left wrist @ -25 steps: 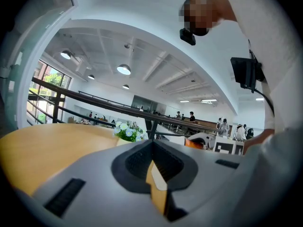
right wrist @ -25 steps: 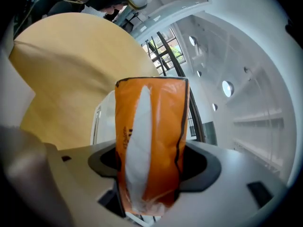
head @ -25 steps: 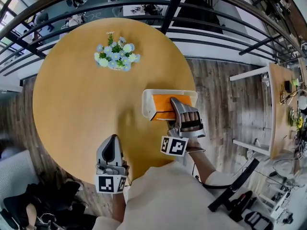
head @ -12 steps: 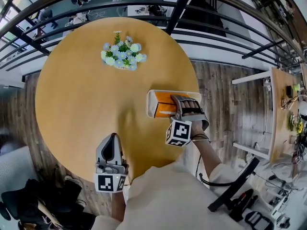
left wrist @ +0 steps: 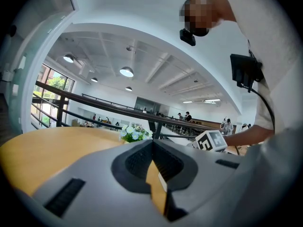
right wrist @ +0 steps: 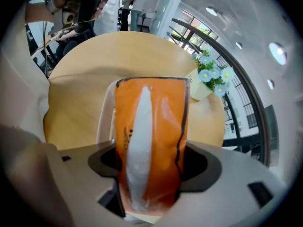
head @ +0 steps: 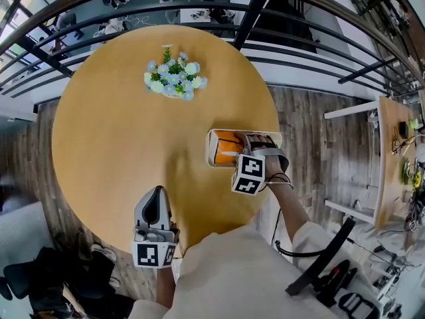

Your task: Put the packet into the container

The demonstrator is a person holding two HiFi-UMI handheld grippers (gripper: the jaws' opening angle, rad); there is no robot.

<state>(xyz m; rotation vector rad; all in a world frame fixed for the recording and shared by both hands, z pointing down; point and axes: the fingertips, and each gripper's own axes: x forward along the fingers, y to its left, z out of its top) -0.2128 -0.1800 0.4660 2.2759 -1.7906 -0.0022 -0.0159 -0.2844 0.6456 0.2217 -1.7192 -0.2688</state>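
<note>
My right gripper (right wrist: 151, 176) has its jaws pinching the orange packet (right wrist: 150, 122) by its near end. The rest of the packet reaches out beyond the jaws into the white container (head: 211, 153) just below them. I can't tell whether it touches bottom yet. I judge this to be the lowering step, so I'd sink the jaws straight down with the packet parallel to the long walls, and release only once it lies flat inside. My left gripper (left wrist: 151, 148), jaws pressed together on nothing, hovers at the table (head: 113, 145) edge, well apart.

Packet (head: 224, 147) between right tool's (head: 242, 145) jaws, in container (head: 212, 153) just ahead of it, at surface's (head: 119, 131) right edge. Flowers (head: 174, 78) beyond, leftward. Left tool (head: 155, 193) well left, nearer.
</note>
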